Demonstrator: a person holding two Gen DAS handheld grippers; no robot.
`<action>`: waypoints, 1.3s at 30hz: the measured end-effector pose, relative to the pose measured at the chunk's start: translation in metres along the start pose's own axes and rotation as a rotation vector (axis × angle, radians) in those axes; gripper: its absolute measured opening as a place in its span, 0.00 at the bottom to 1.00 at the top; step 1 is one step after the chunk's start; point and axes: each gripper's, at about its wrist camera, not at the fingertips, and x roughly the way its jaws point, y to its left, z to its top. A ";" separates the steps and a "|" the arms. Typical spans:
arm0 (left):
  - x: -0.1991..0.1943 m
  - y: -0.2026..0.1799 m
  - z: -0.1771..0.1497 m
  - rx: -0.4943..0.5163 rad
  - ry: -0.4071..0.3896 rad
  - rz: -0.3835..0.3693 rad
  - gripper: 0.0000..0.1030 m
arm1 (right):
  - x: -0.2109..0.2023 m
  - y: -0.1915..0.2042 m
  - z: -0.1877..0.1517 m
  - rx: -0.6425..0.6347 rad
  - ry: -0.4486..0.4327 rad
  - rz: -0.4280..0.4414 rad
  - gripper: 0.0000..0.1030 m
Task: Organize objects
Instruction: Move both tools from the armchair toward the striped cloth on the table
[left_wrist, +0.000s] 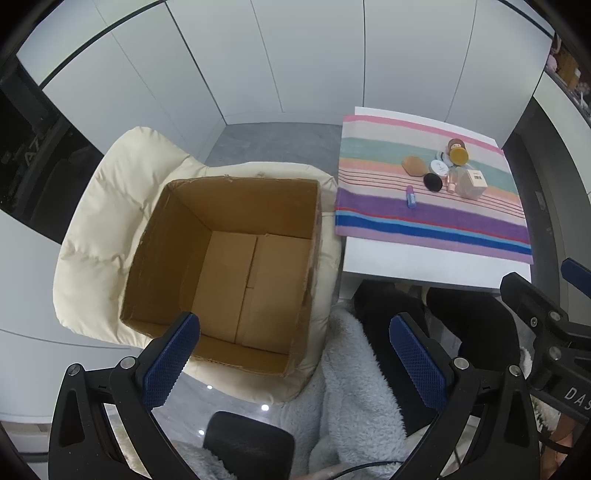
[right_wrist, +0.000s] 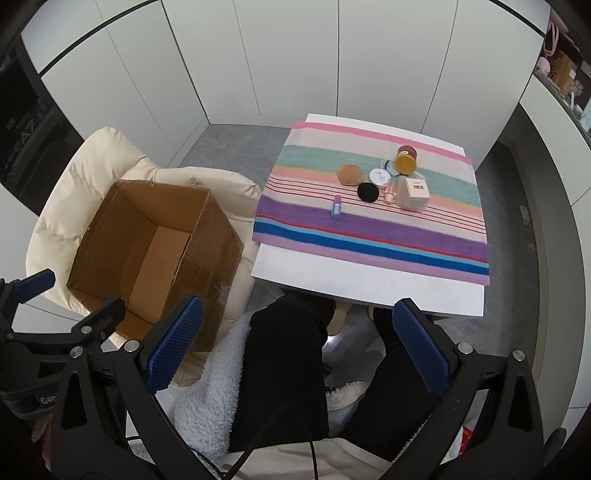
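Two black hand-held grippers with blue textured finger pads fill the foreground, both raised above a seated person's lap. Left gripper has its jaws spread wide with nothing between them, angled down toward an open brown cardboard box. Right gripper is likewise spread wide and grasps nothing, pointing toward a small white table. White lettering on the right gripper's body, seen from the left wrist camera, reads "DAS" before it is cut off.

Below the grippers are the person's black trousers and a fluffy white fleece garment.

Relative to the box: it sits on a cream padded chair, its flaps folded flat on the floor inside, and it contains nothing. Just right of the box stands the table, covered by a striped cloth in pink, teal, purple and blue.

Clustered on the cloth's far right part, well apart from the box, are a tan rounded sponge, a flat black round puff, a white round jar with unreadable print on its lid, a small pink bottle, a pale cube-shaped carton bearing a barcode label, an amber-lidded jar and a brown-topped jar behind it. A purple-and-blue tube lies alone nearer the box.
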 end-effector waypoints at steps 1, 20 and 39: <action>0.000 -0.003 0.000 -0.004 0.001 -0.003 1.00 | 0.000 -0.003 0.001 0.008 -0.001 0.005 1.00; 0.000 -0.099 -0.006 0.043 0.012 -0.052 1.00 | -0.010 -0.105 -0.001 0.114 -0.041 0.012 1.00; 0.012 -0.193 0.021 0.068 -0.056 -0.195 1.00 | 0.001 -0.218 -0.031 0.240 -0.017 -0.073 1.00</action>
